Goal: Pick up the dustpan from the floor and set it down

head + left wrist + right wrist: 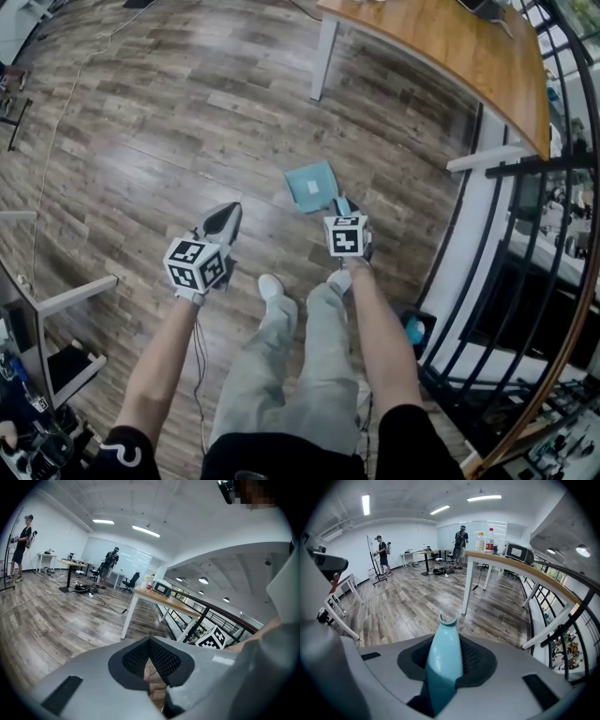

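In the head view the teal dustpan (312,186) hangs low over the wooden floor (169,131), its pan ahead of my right gripper (343,210); whether it touches the boards I cannot tell. That gripper is shut on the dustpan's handle (444,646), which juts up between the dark pads (476,660) in the right gripper view. My left gripper (222,218) hovers to the left of the pan, apart from it. Its jaws meet in a point with nothing between them, and only floor shows past them in the left gripper (151,667) view.
A curved wooden table (450,47) on white legs (322,56) stands ahead to the right. A black railing (534,234) runs along the right side. A white frame (75,295) lies at the left. The person's shoe (271,286) is just behind the grippers. People stand far off.
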Motion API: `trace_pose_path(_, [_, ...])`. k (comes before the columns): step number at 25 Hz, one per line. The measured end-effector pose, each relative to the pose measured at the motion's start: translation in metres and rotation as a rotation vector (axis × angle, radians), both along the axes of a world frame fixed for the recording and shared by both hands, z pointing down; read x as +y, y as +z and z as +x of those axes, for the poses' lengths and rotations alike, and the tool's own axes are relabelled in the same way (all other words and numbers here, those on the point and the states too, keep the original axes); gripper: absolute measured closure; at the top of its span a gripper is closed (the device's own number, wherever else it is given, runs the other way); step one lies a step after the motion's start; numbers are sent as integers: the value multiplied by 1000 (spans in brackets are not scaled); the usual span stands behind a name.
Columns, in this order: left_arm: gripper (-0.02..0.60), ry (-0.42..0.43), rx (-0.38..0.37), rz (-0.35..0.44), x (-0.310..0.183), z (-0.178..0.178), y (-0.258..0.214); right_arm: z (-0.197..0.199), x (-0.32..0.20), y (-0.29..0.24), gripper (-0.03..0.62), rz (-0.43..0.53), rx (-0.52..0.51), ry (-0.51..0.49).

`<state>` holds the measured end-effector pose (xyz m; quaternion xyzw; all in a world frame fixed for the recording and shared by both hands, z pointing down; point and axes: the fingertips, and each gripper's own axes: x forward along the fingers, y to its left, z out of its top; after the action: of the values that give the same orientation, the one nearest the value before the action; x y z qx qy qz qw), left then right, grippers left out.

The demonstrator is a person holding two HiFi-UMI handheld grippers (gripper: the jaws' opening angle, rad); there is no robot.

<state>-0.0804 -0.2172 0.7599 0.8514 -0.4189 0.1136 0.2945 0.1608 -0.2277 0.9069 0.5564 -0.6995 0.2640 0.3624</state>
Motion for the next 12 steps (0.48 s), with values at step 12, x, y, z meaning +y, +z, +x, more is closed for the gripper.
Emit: trace_pose_path(12, [586, -2, 6, -30, -8, 11, 12, -5, 5, 10, 488, -39, -42, -3])
